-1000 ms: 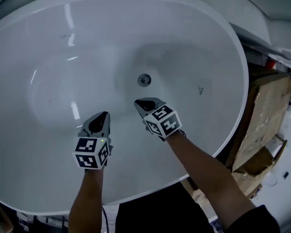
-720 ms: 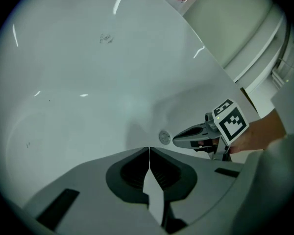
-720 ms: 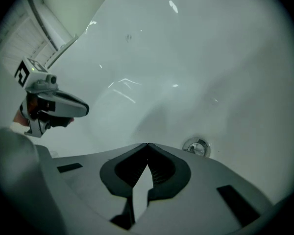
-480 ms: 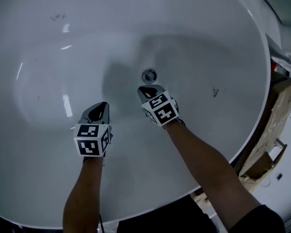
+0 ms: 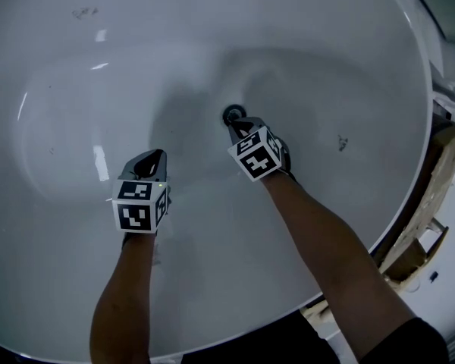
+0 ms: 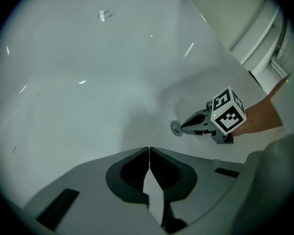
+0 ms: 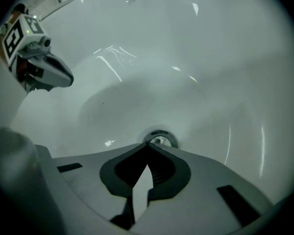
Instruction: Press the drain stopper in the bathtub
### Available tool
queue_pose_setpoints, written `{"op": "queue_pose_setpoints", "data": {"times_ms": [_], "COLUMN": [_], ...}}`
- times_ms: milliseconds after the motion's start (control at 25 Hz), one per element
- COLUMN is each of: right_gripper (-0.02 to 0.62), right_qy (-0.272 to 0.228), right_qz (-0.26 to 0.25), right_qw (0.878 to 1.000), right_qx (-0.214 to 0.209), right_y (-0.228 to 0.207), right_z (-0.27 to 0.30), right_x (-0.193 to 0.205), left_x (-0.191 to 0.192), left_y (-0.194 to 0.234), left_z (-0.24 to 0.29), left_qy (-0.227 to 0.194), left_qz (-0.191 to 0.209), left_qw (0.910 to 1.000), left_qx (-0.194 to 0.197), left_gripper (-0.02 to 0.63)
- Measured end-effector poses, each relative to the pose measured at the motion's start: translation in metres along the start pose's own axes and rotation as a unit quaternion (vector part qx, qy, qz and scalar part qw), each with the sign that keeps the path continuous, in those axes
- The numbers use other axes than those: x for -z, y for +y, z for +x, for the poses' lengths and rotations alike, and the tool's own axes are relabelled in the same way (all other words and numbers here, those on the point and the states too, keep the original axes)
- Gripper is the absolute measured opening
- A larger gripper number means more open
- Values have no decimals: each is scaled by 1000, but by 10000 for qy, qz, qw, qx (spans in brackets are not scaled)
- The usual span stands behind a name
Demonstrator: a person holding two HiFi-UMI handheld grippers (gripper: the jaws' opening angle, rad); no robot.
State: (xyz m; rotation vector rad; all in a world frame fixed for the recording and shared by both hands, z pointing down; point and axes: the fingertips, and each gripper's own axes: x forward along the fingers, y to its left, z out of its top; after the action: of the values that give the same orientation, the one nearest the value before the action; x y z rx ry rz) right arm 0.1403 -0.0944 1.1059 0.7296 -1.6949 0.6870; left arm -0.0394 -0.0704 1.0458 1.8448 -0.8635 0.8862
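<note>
Right hand-held gripper (image 5: pixel 236 122), jaws together as a blunt pressing tip, is pointing at the drain stopper (image 5: pixel 231 114) on the bathtub (image 5: pixel 76 74) floor. The left hand-held gripper (image 5: pixel 153 158) (also closed) is hovering aside.

Storeroom-like: bare bathtub (image 5: pixel 212 36) beside cardboard boxes (image 5: pixel 440 165).

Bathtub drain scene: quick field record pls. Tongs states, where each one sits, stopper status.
setting: white bathtub, seen from above
target: drain stopper, on the tub floor
right tongs: shut, nothing held, tips at the stopper's near rim
left tongs: shut, nothing held, off to the left, apart from the stopper
contact: right tips touch or nearly touch the stopper; cannot tell which
stopper pressed: cannot tell
</note>
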Motion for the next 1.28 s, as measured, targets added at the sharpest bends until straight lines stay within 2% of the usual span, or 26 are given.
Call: {"op": "queue_pose_setpoints", "data": {"times_ms": [200,360,640,800,1040,1200,1280], "right_gripper": [15,18,21,20,20,18,15], "right_qy": [478,926,1060,1085,1090,887,783], "right_qz": [-291,-338,-1325,-1219,-1218,-1110,-1035], "right_qw": [9981,9950,9840,9854,9864,9898,9915], "right_qx": [250,174,550,475,148,83,62], "right_y": [-19,-15,-14,-12,-10,-11,-7], "right_z": [14,21,25,28,25,13,-1], "right_x": [9,10,16,14,9,6,6], "left_x": [-9,-4,5,-3,1,4,9], "left_y": [-1,-6,-18,-13,-5,-14,-18], "left_z": [10,17,20,20,17,4,-6], "left_qy": [-92,-73,53,64,175,309,383], "left_qz": [136,239,189,304,-59,352,397], "left_qw": [9999,9997,9998,9995,9997,9987,9982], "left_qx": [-12,-13,-4,-27,-170,-201,-214], "left_gripper": [20,20,20,20,20,20,20]}}
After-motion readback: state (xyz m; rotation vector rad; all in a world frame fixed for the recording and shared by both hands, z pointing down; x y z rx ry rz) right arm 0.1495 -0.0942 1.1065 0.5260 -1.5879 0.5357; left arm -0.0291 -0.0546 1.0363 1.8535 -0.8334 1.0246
